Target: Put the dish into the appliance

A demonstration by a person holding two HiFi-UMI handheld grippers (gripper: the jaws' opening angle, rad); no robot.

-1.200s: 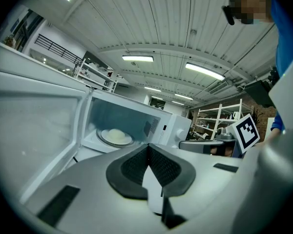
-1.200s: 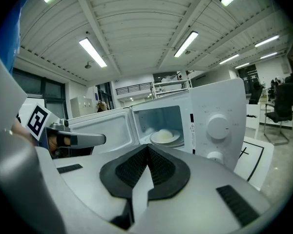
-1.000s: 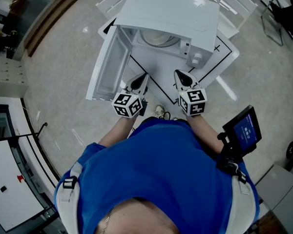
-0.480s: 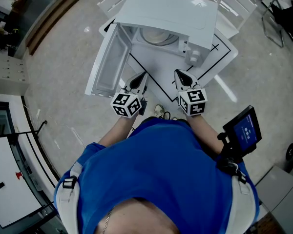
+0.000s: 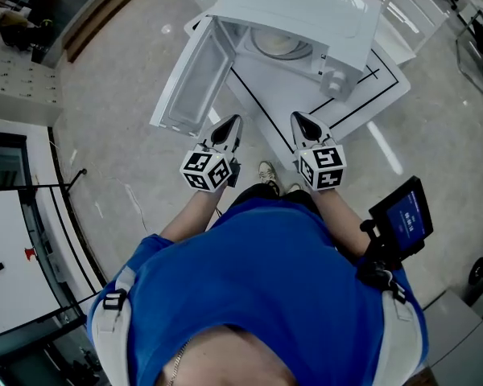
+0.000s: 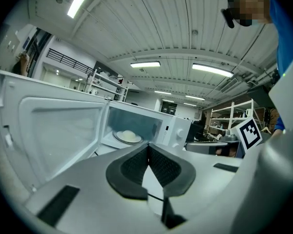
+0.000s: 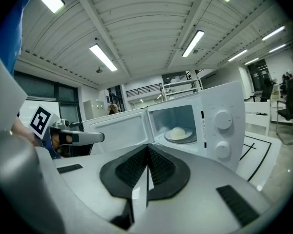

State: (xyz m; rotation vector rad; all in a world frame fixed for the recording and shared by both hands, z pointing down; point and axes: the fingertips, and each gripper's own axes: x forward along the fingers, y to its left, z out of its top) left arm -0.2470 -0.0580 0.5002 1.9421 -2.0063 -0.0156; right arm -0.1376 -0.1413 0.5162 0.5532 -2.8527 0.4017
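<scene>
**White microwave open, dish inside, both grippers shut and empty**

White door point(image 5: 195, 75) stands swung out to the left; I take it as left open for loading. Left gripper point(image 5: 234, 121): jaws closed pad to pad with nothing between them, held short of the door's edge and aimed toward the cavity. The dish point(image 5: 283, 45), a pale mound on a plate, sits on the turntable inside the microwave point(image 5: 306, 10). I judge the placing done and the door the remaining item. Right gripper point(image 5: 295, 117): jaws likewise together and empty, held beside the left one, well apart from the control knobs point(image 5: 332, 83). Against the earlier head view, the microwave sits higher and further right in frame, and the gap to both grippers has widened. Jaws and dish are unchanged.
</scene>
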